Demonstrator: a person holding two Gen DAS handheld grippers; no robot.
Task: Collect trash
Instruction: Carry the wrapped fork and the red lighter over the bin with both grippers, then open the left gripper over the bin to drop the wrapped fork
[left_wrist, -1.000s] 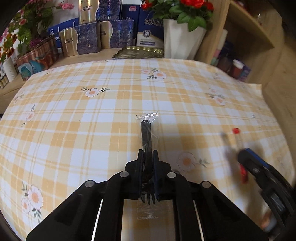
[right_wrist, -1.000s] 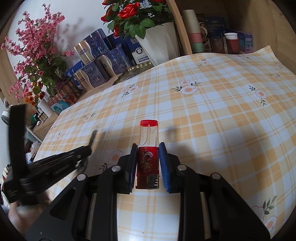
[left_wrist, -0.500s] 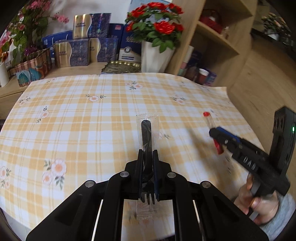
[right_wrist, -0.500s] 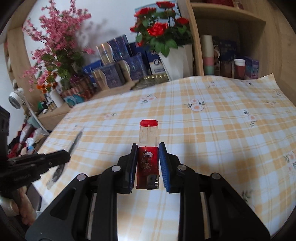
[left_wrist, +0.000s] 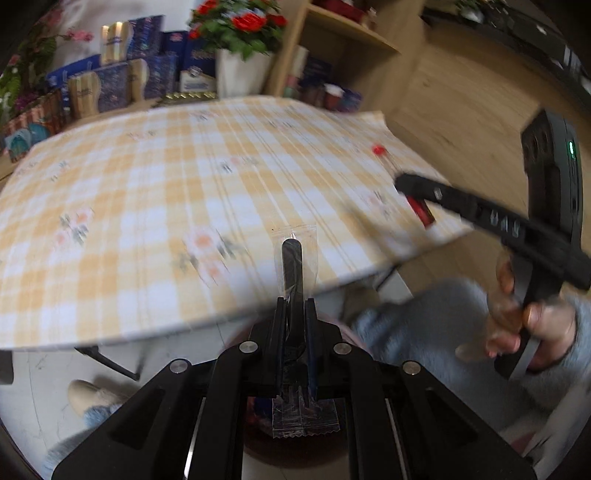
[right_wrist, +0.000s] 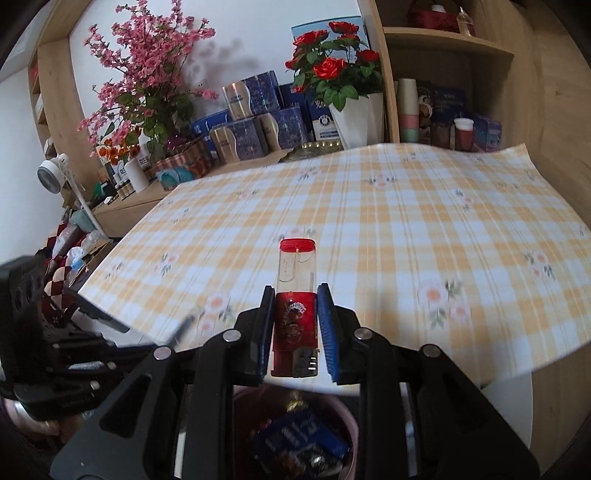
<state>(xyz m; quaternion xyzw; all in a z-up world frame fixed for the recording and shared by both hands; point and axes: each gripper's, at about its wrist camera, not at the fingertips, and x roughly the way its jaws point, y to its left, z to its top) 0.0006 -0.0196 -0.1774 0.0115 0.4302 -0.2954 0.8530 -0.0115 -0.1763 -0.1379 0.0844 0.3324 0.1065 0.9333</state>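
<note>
My left gripper (left_wrist: 294, 314) is matte black with silver screws on its arms. My right gripper (right_wrist: 295, 325) has blue pads; its handle shows a green light, beside a fuzzy grey-blue sleeve (left_wrist: 417, 325).

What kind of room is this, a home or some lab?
Most likely a lived-in home room. A table with a checked floral tablecloth stands by wooden shelves, potted red roses and stacked gift boxes. A pink waste bin sits below the table edge.
</note>
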